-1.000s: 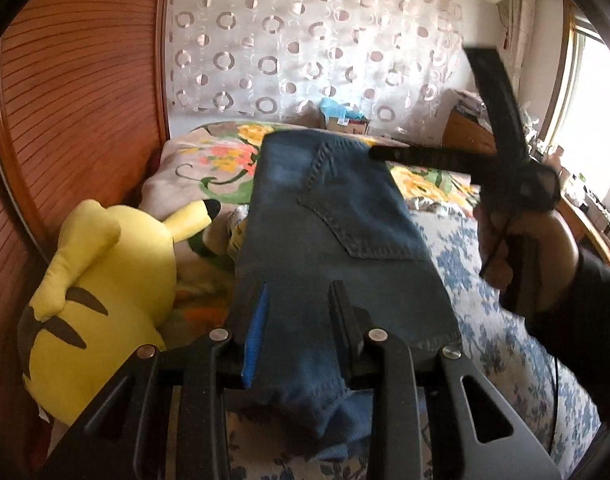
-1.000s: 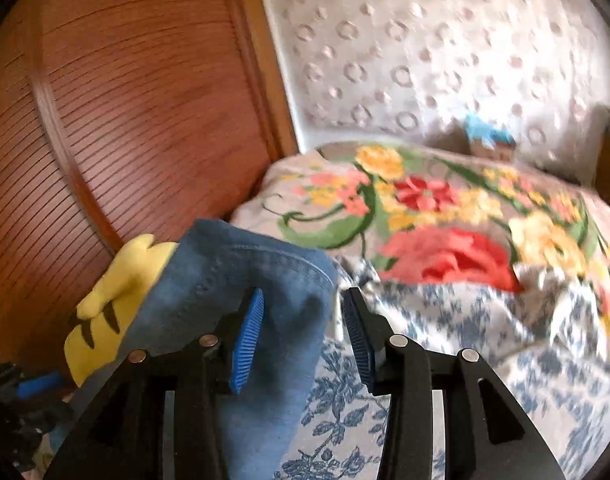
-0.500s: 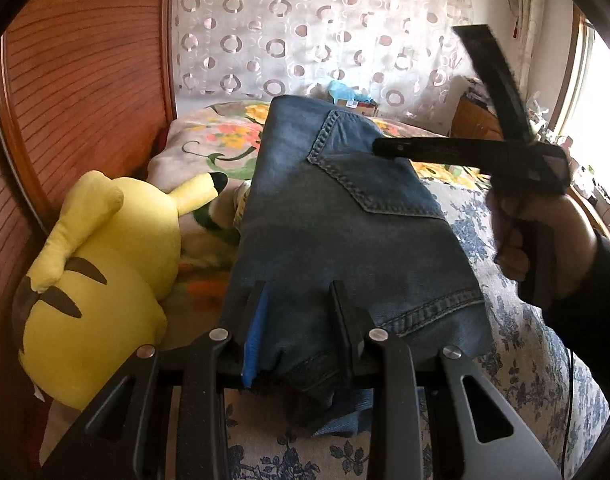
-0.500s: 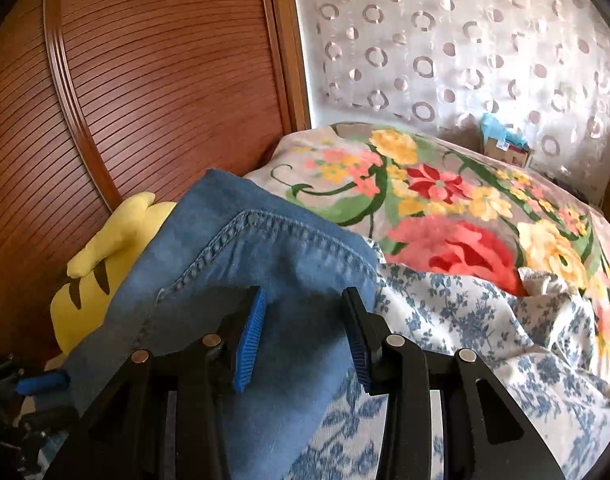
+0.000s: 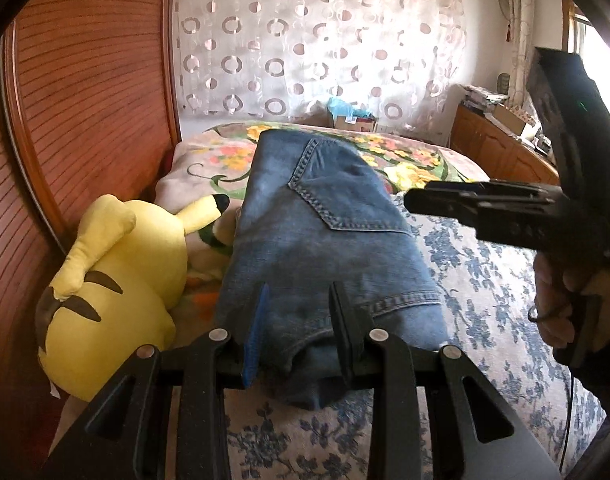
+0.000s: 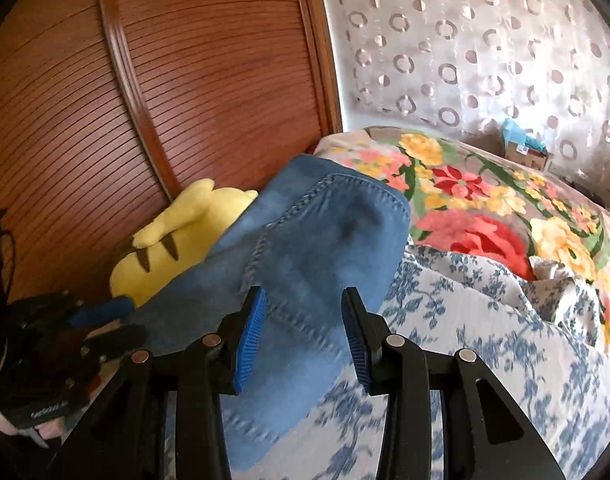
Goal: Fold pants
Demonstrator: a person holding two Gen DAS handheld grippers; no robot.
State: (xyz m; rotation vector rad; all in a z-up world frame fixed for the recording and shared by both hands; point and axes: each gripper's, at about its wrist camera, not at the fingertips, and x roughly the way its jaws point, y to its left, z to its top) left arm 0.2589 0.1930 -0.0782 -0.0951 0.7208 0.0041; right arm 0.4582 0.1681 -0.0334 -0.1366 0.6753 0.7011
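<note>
The folded blue jeans lie on the bed, back pocket up, lengthwise away from me. My left gripper is open, its fingers over the near end of the jeans, not closed on them. My right gripper is open above the jeans near their far end. The right gripper also shows from the side in the left wrist view, held in a hand at the right, over the jeans' right edge.
A yellow plush toy lies left of the jeans against the wooden headboard. The bed has a blue floral sheet and a bright flowered blanket. A patterned curtain and a wooden cabinet stand beyond.
Both grippers stay open and have drawn back a little from the jeans. The right gripper has shifted to the right and away from the jeans' far end. The jeans rest flatter.
</note>
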